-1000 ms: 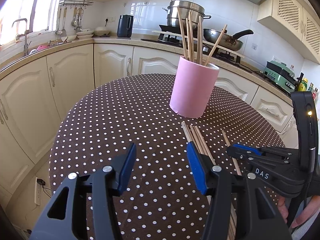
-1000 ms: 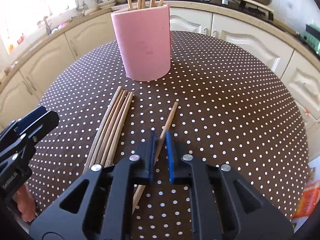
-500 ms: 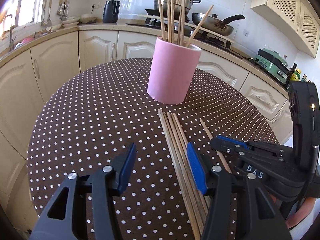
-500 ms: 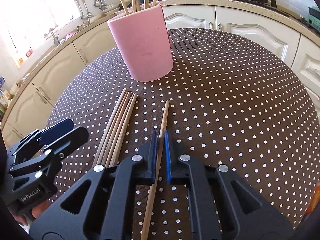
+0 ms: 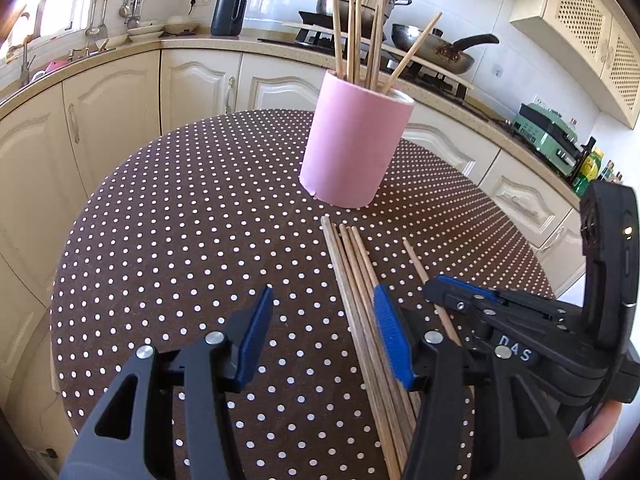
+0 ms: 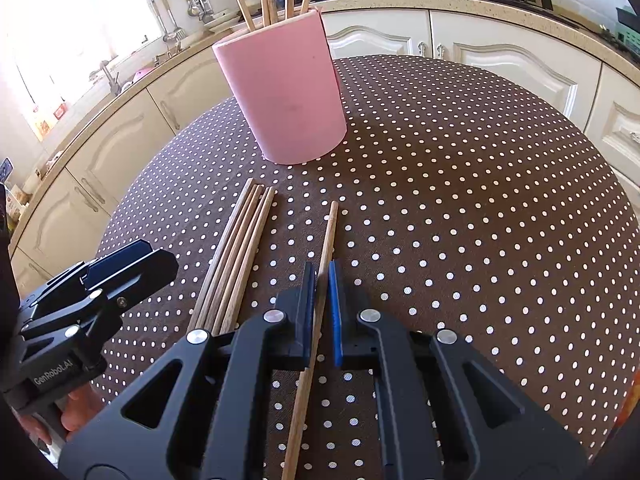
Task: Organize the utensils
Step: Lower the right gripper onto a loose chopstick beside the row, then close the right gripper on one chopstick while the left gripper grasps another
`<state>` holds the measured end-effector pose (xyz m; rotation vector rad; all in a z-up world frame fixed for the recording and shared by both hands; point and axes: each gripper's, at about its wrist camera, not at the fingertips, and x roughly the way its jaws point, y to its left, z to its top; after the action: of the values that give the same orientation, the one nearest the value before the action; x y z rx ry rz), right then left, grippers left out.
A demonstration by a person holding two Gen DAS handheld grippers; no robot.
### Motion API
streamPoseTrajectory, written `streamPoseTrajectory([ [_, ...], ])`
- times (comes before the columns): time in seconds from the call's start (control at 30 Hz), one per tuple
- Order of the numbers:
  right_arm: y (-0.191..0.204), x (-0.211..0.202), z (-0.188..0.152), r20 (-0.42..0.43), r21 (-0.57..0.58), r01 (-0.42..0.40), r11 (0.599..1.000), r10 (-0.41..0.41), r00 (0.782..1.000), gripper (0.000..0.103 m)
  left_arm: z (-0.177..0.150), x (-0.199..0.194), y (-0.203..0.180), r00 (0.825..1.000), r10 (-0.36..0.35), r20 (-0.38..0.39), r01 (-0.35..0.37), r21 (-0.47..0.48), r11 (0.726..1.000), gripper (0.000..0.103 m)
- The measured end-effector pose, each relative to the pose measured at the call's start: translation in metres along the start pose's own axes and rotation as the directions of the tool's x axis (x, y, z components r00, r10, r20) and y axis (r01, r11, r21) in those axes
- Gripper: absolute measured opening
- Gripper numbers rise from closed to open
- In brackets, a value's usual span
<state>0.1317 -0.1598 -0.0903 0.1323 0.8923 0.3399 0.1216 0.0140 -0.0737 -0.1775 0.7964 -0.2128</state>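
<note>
A pink holder [image 5: 354, 148] [image 6: 286, 92] stands on the dotted round table with several wooden chopsticks upright in it. A bundle of chopsticks [image 5: 360, 292] [image 6: 236, 256] lies flat on the cloth in front of it. One single chopstick [image 6: 326, 248] [image 5: 416, 264] lies apart to the right. My right gripper [image 6: 322, 280] is closed around this single chopstick, which runs between its blue pads. My left gripper [image 5: 322, 316] is open and empty, low over the cloth, its right finger beside the bundle.
The round table [image 5: 180, 220] has a brown cloth with white dots. Cream cabinets [image 5: 120, 112] curve behind it. A kettle [image 5: 228, 12], pots and a pan [image 5: 432, 52] stand on the counter. The right gripper body [image 5: 540, 320] sits close to the left one.
The left gripper has shifted so the holder and bundle sit further right in its view. The right gripper stays closed on the single chopstick and has tilted up slightly.
</note>
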Motion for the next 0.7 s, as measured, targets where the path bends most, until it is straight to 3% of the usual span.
streamPoseTrajectory([
  [0.2, -0.001, 0.000, 0.001, 0.000, 0.019, -0.023, 1.000, 0.023, 1.000, 0.008, -0.002, 0.010, -0.002, 0.999, 0.015, -0.035, -0.015, 0.007, 1.000, 0.052],
  [0.3, -0.005, -0.001, 0.001, 0.000, 0.025, -0.032, 0.999, 0.032, 0.999, 0.008, -0.005, 0.017, -0.006, 0.995, 0.083, -0.056, -0.081, 0.031, 0.996, 0.052],
  [0.5, -0.003, -0.002, 0.001, -0.001, 0.014, -0.022, 1.000, 0.022, 1.000, 0.008, -0.006, 0.022, -0.020, 0.988, 0.147, -0.046, -0.142, 0.098, 0.985, 0.054],
  [0.7, -0.002, -0.001, 0.001, -0.002, 0.001, -0.013, 1.000, 0.013, 1.000, 0.008, -0.002, 0.024, -0.017, 0.993, 0.099, -0.066, -0.095, 0.066, 0.993, 0.055],
])
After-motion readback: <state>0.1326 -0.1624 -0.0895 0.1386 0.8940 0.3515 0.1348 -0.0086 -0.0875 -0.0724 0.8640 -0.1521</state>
